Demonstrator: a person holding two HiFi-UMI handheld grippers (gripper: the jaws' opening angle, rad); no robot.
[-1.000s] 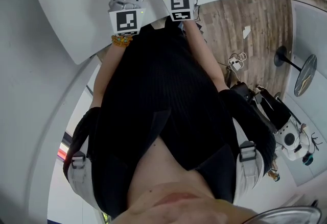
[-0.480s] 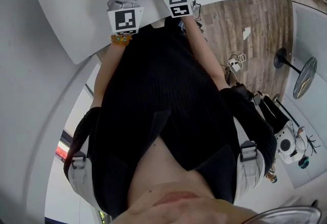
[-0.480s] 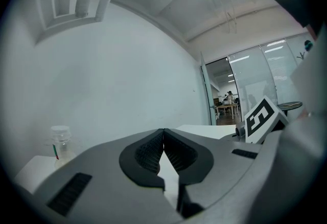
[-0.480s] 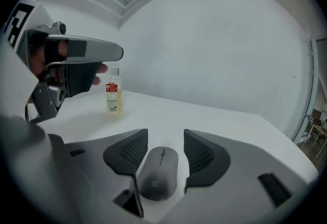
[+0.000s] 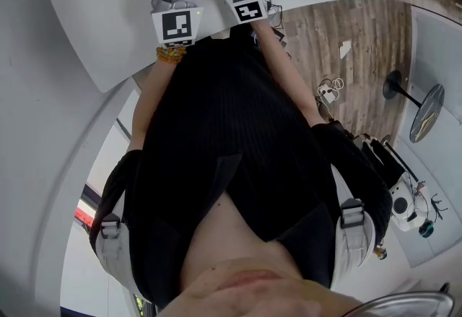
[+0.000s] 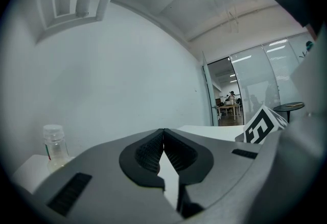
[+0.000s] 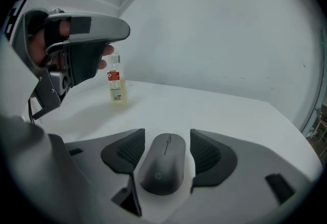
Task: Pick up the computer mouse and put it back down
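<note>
While the dark grey, smooth oval computer mouse (image 7: 164, 164) lies flat on the white table (image 7: 230, 110), the right gripper (image 7: 167, 132) straddles it with its jaws spread. They have just been opening, the mouse sits between them, and neither ribbed pad seems to press on it; a strip of bare table shows along its right side. I judge the lift and the set-down to be done, or all but done. What is left is to draw the released right claw back off the mouse without nudging it.

The left gripper (image 6: 163, 133) hangs level beside the other, its jaws clenched together on nothing, and takes no part.

One container shows: a small clear plastic bottle (image 7: 116, 82) with a red-and-white label, standing upright on the far left of the table, well apart from the mouse. It holds a pale yellow liquid, visible below the label, and looks capped.
</note>
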